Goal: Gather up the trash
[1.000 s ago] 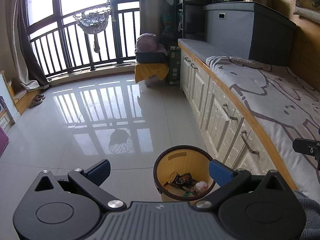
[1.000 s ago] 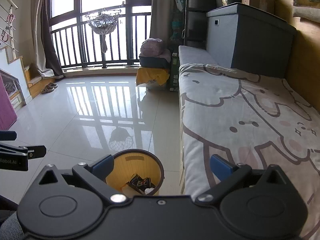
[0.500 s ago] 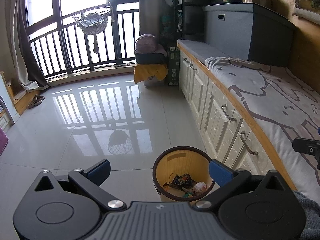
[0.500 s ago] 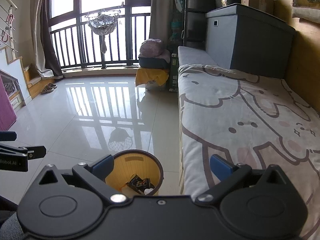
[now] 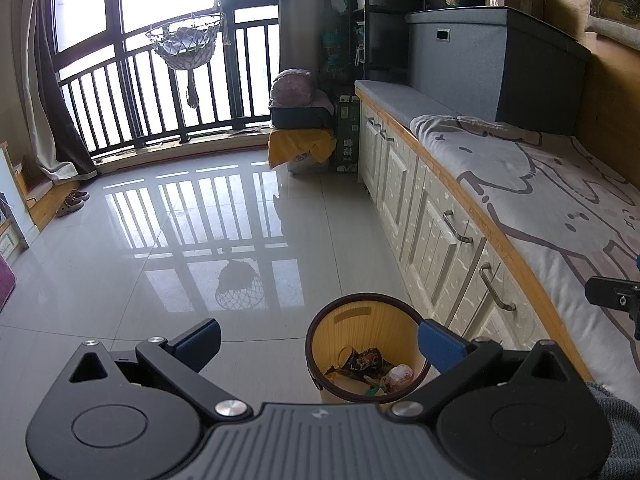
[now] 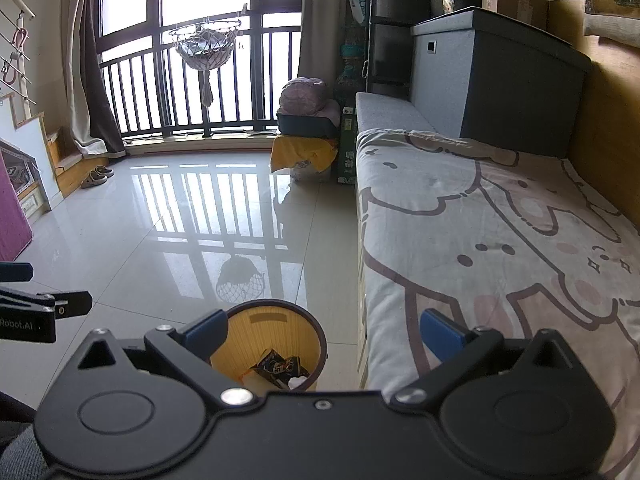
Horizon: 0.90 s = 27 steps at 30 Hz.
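A round yellow trash bin [image 5: 360,320] with a dark rim stands on the floor beside the bed's drawers. It holds a dark wrapper [image 5: 366,362], a crumpled white piece [image 5: 400,374] and other scraps. The bin also shows in the right wrist view [image 6: 276,328]. My left gripper [image 5: 320,340] is open and empty, held above the bin. My right gripper [image 6: 324,332] is open and empty, above the bed's edge and the bin. No loose trash shows on the floor or bed.
A bed [image 6: 500,240] with a cartoon-print sheet runs along the right, over white drawers [image 5: 440,232]. A grey storage box [image 5: 492,64] stands at its far end. Glossy tiled floor [image 5: 180,240] reaches to a railed window. A yellow-draped stool [image 5: 300,148] and shoes [image 5: 72,202] stand far off.
Both views have shifted very slightly; the bin sits a touch higher in each frame. Both grippers stay open and empty.
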Each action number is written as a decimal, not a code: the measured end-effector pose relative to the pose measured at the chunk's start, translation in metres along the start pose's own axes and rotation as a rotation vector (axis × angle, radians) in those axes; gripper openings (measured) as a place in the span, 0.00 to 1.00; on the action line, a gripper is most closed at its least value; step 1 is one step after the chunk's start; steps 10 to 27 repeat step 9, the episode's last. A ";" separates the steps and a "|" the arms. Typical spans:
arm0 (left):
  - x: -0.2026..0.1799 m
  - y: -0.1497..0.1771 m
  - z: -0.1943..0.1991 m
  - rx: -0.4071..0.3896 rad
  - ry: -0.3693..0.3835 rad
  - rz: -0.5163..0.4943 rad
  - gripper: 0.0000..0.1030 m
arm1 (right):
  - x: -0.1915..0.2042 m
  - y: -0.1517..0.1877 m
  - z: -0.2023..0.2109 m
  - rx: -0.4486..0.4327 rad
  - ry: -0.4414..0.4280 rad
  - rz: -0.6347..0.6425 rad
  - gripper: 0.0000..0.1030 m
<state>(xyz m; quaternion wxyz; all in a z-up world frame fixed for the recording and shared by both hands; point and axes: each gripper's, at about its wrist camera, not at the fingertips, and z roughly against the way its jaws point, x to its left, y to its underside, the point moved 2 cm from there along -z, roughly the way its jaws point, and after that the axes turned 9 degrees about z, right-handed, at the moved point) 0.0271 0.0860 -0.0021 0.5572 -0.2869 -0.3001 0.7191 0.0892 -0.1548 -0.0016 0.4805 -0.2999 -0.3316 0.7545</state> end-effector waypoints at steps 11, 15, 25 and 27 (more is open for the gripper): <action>0.000 -0.004 0.000 -0.004 0.001 0.000 1.00 | -0.002 -0.003 0.001 -0.003 0.003 -0.004 1.00; 0.000 -0.004 0.000 -0.004 0.001 0.000 1.00 | -0.002 -0.003 0.001 -0.003 0.003 -0.004 1.00; 0.000 -0.004 0.000 -0.004 0.001 0.000 1.00 | -0.002 -0.003 0.001 -0.003 0.003 -0.004 1.00; 0.000 -0.004 0.000 -0.004 0.001 0.000 1.00 | -0.002 -0.003 0.001 -0.003 0.003 -0.004 1.00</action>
